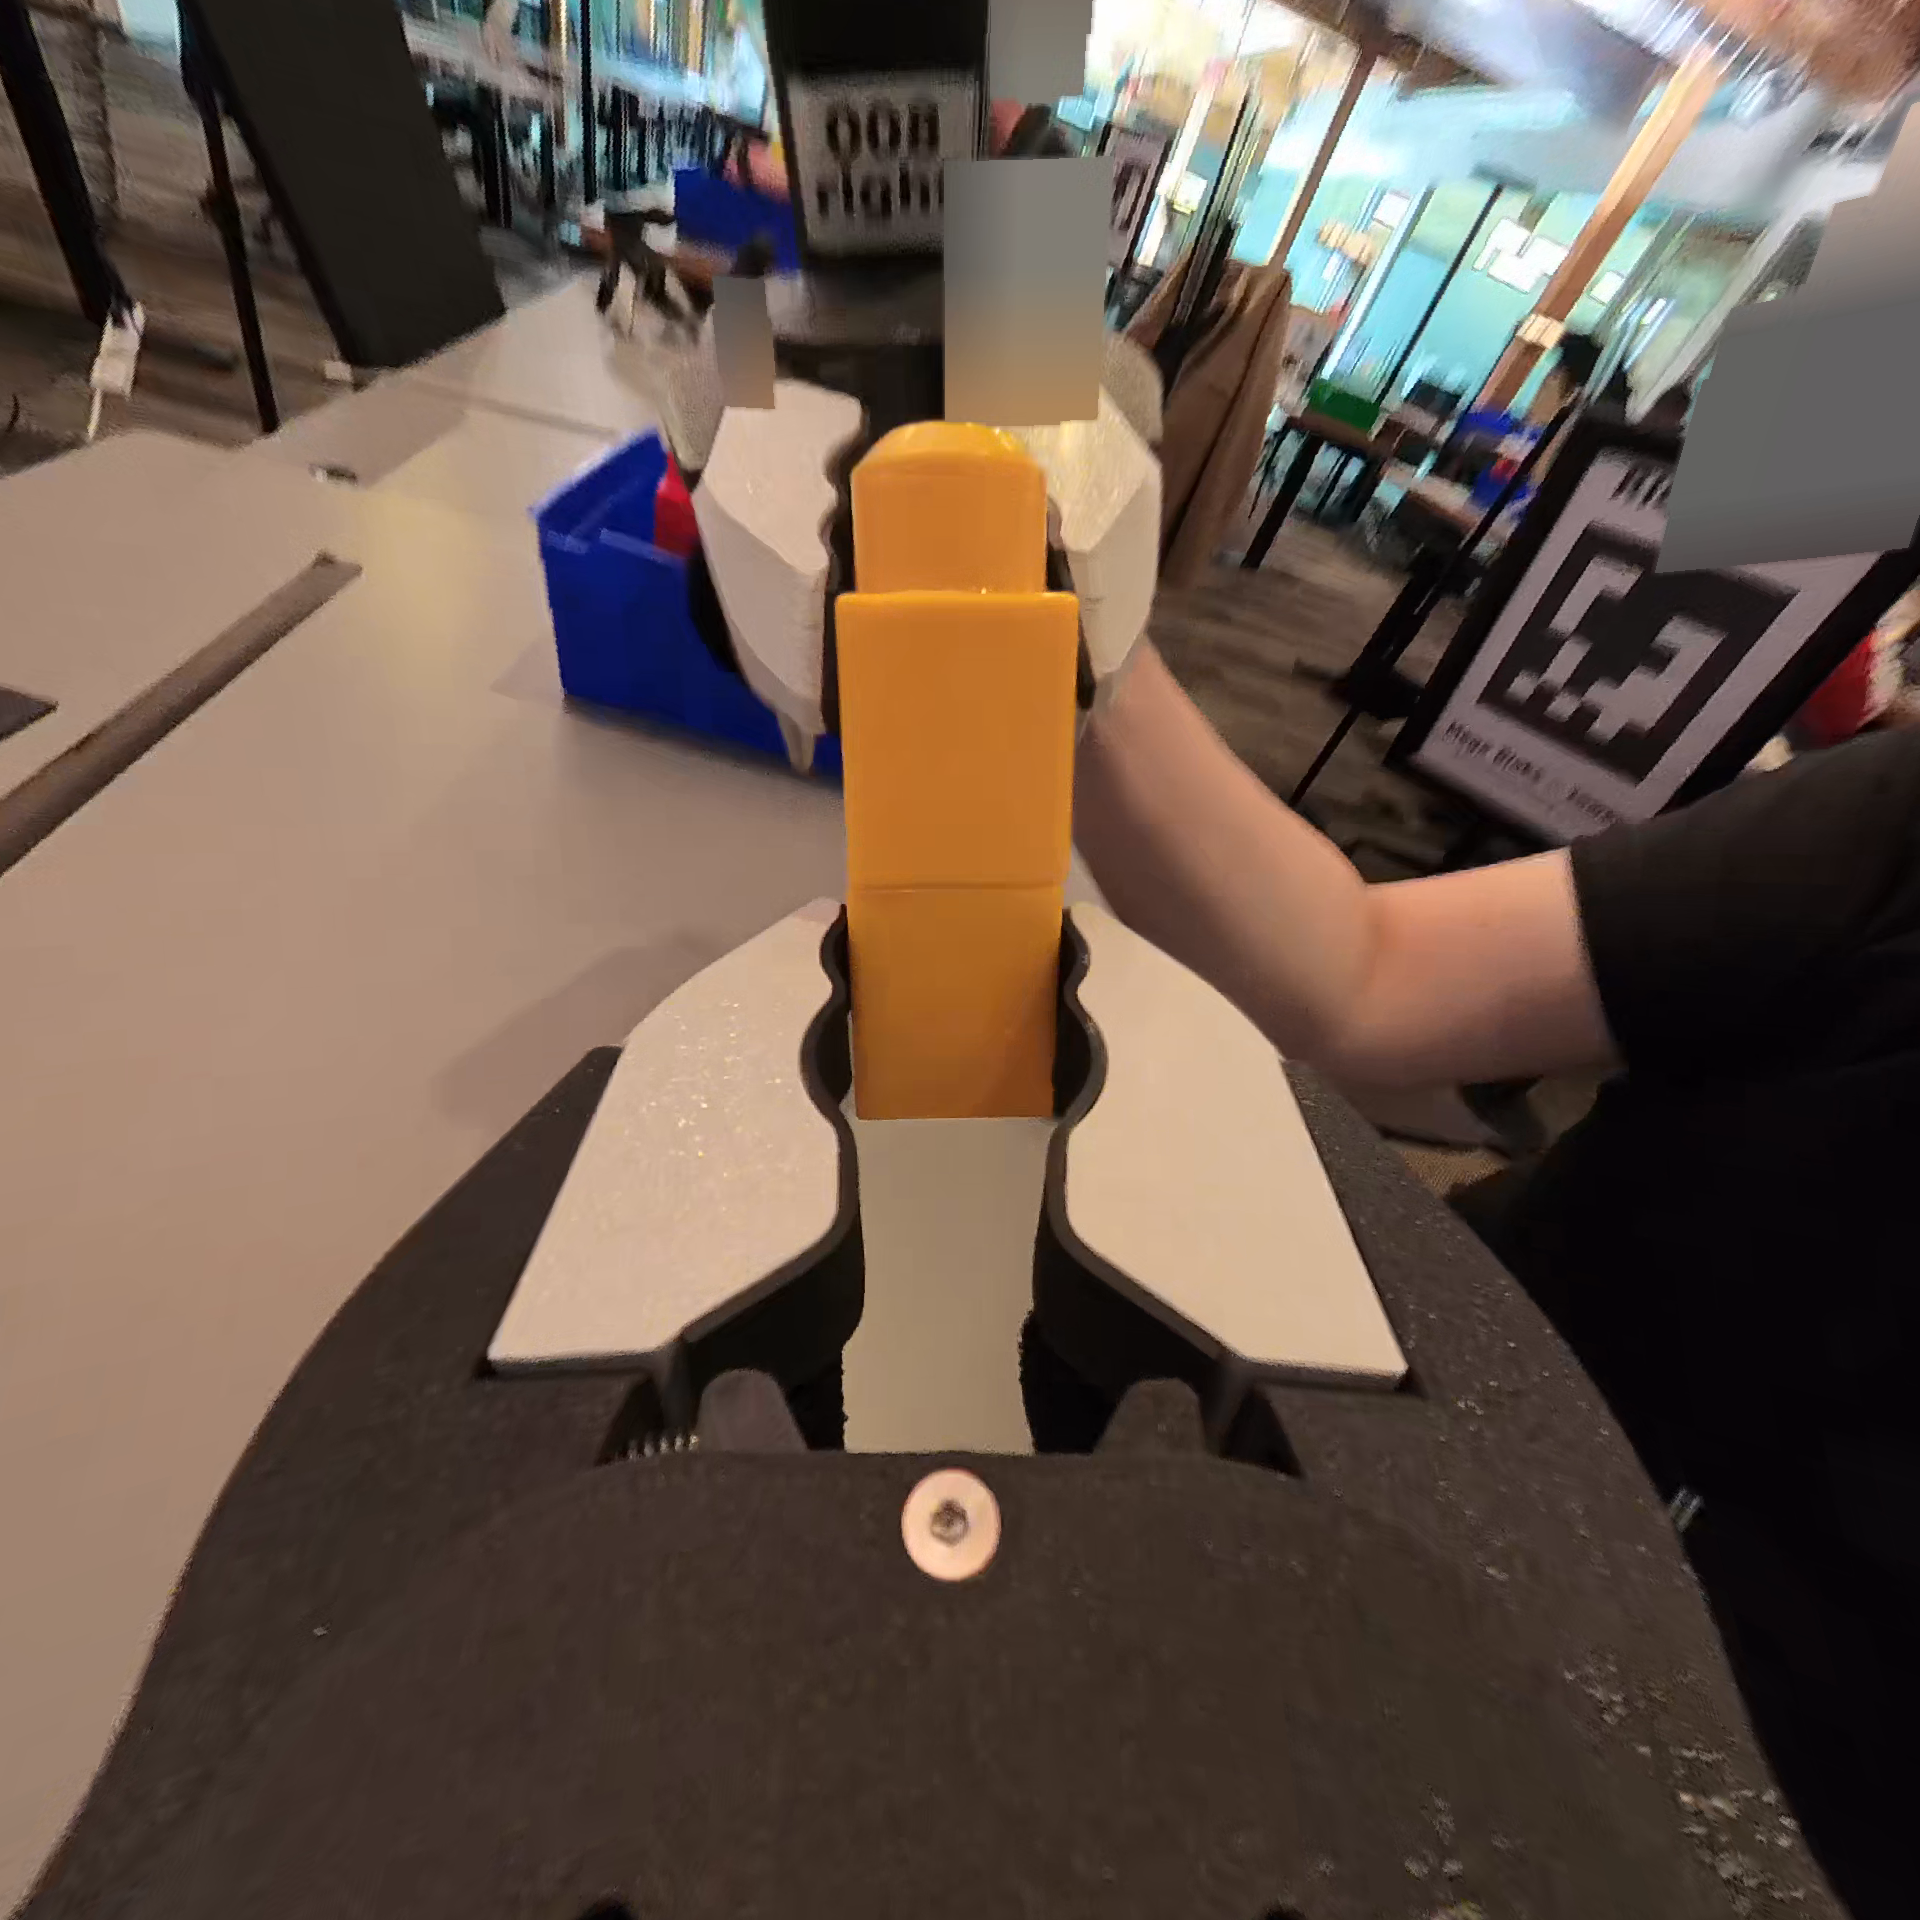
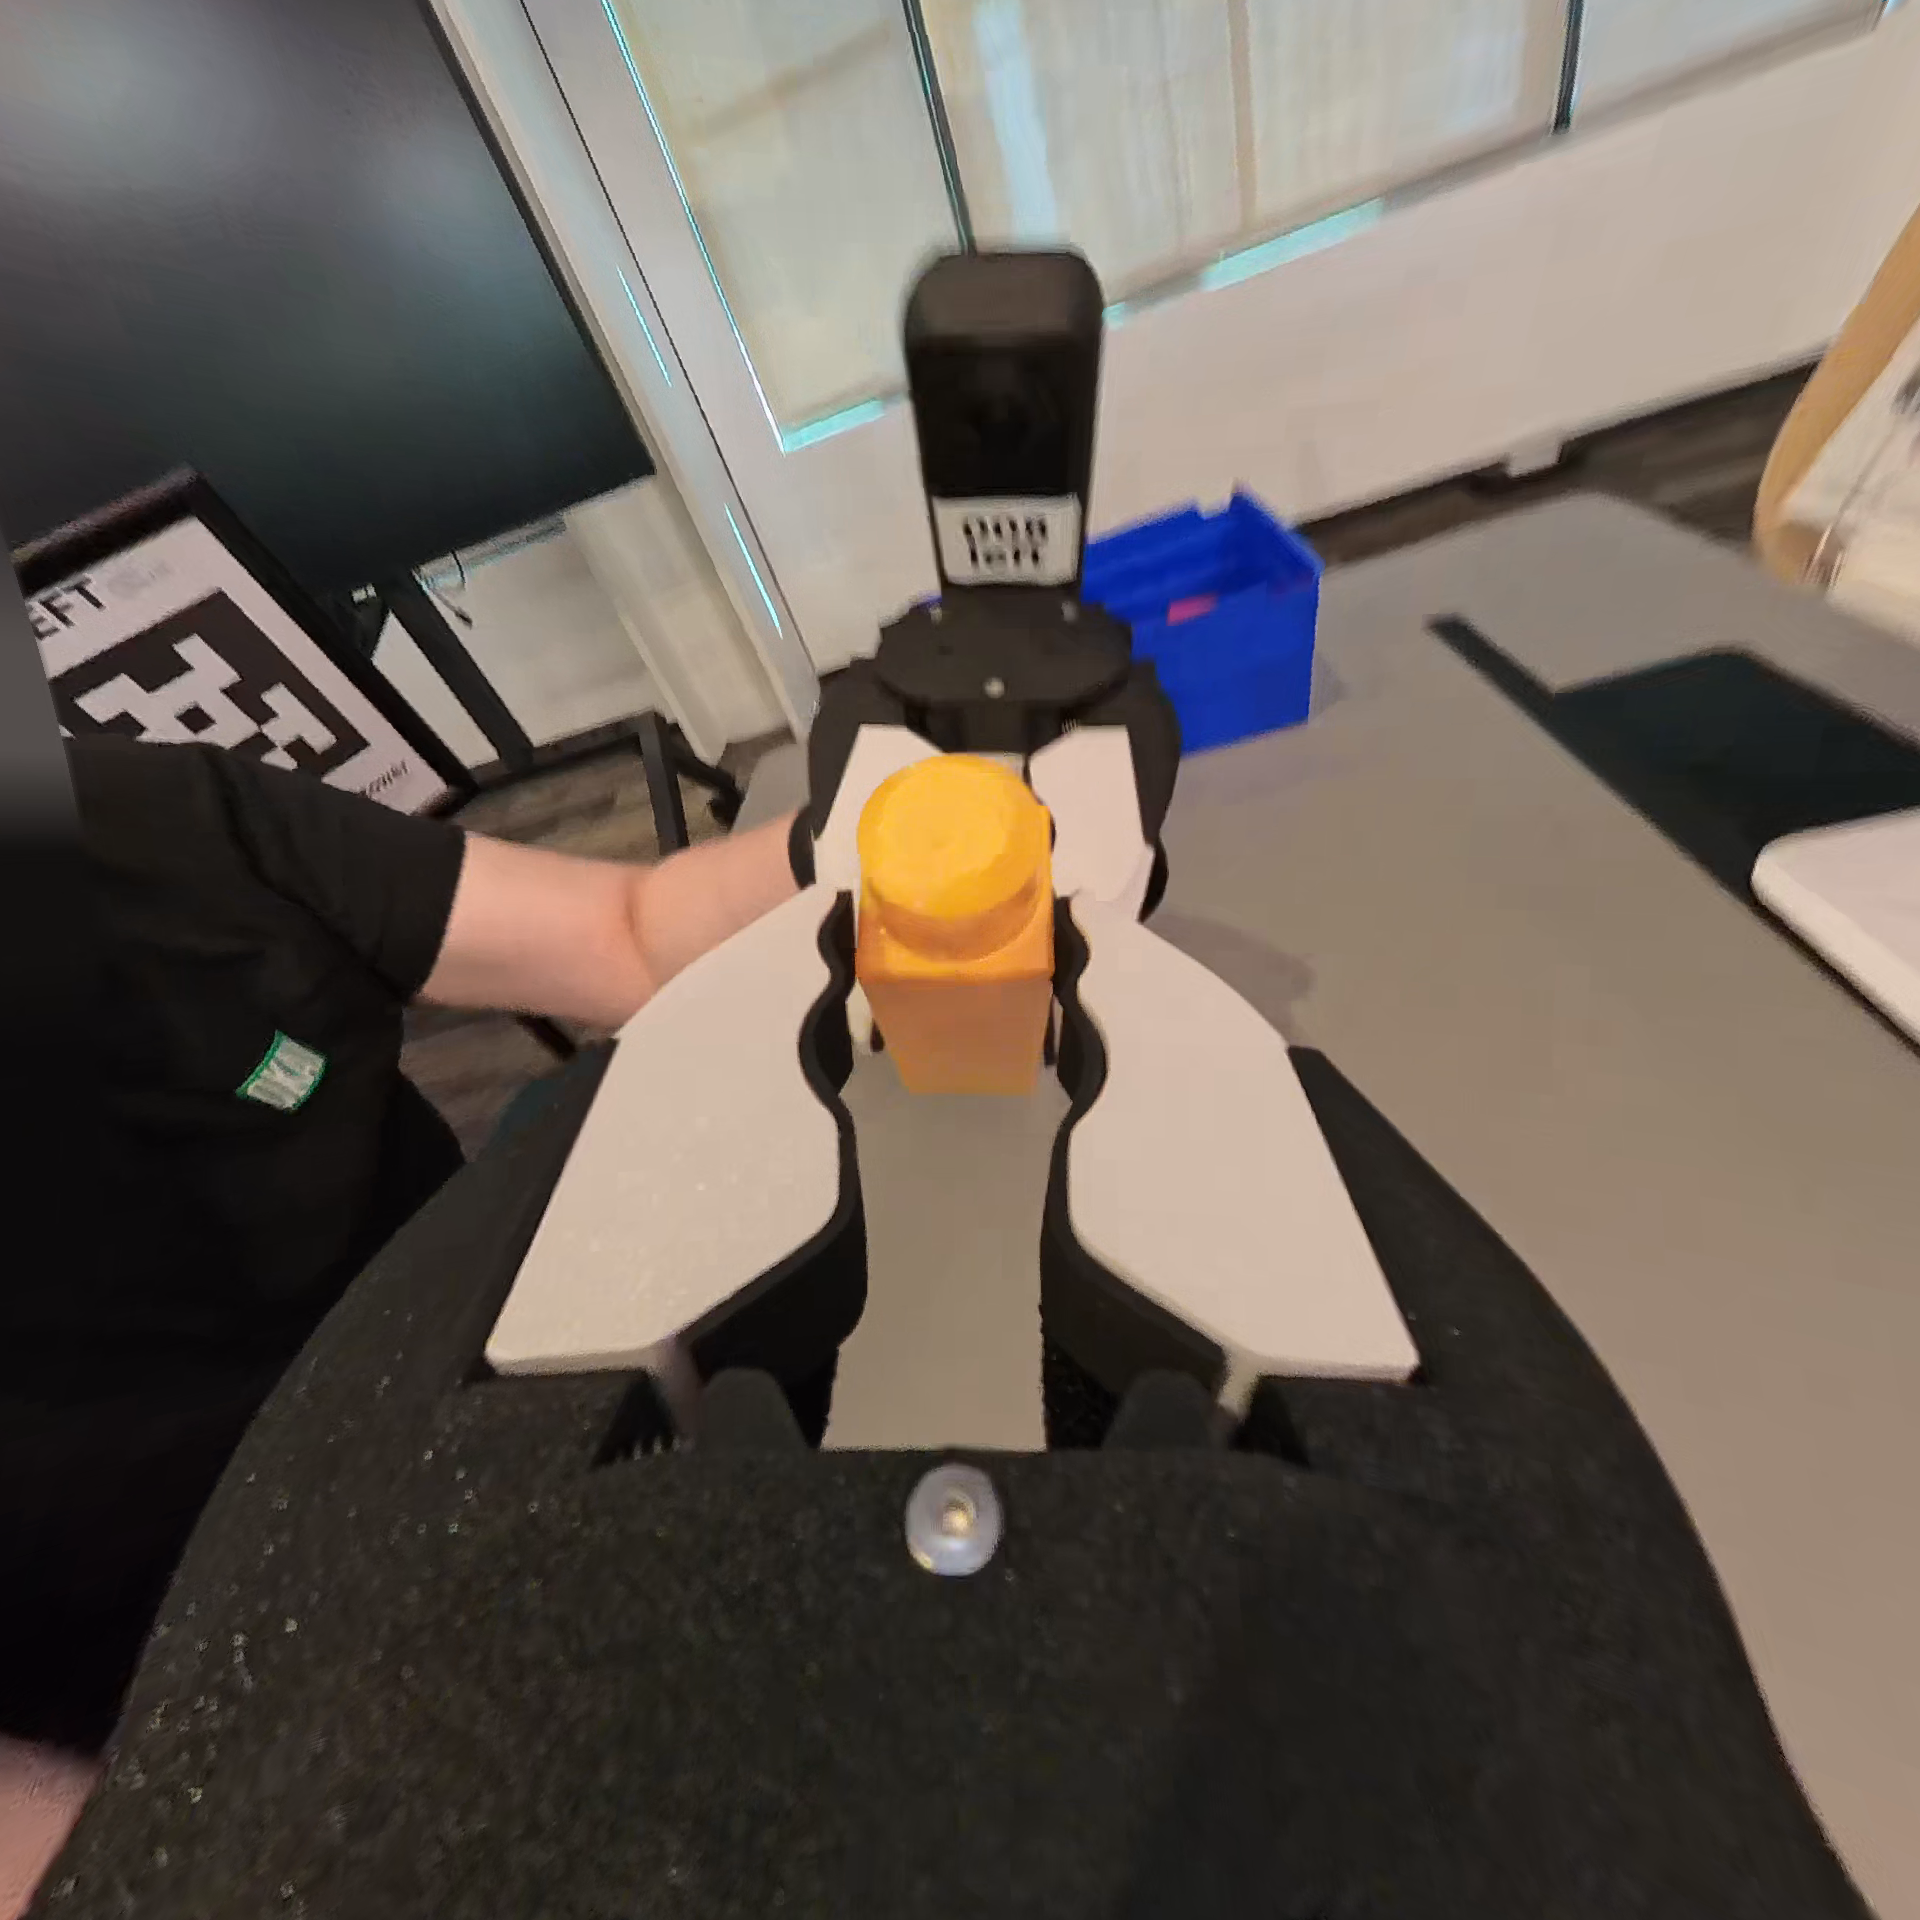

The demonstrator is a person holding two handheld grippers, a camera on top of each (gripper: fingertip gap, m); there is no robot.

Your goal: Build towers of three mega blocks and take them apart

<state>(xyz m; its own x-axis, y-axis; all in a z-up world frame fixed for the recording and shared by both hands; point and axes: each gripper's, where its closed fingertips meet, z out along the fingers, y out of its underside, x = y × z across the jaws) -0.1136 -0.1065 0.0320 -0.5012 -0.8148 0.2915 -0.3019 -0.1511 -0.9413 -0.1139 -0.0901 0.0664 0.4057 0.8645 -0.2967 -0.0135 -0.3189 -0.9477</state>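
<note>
My left claw (image 1: 954,997) is clamped on the lower end of the orange block stack (image 1: 954,790), and my right claw (image 2: 951,997) is clamped on its upper end, so the stack hangs between the two, lifted clear of the grey counter (image 1: 312,883).

In the left wrist view I count two blocks with a seam between them, and a round stud (image 1: 948,509) on the far end. Whether a third block sits inside the right claw's grip I cannot tell, since its white fingers (image 1: 769,582) cover the sides there. In the right wrist view the stack is foreshortened and blurred, so only the stud end and one block body show, and the seam is lost.

Beyond the stack in the left wrist view sits a blue bin (image 1: 634,634) on the counter, partly hidden by the right claw, with something red (image 1: 673,509) poking above its rim. The right wrist view shows the bin (image 2: 1216,634) behind the left claw, with a pink shape inside that is too smeared to name.

The room past the stack is blurred in the left wrist view: dark stands, glass partitions, a black-and-white marker board (image 1: 1621,665). Only the right wrist view shows the white-curtained windows (image 2: 1247,156), a dark screen (image 2: 260,260) and the camera (image 2: 1003,416) standing atop the left claw
</note>
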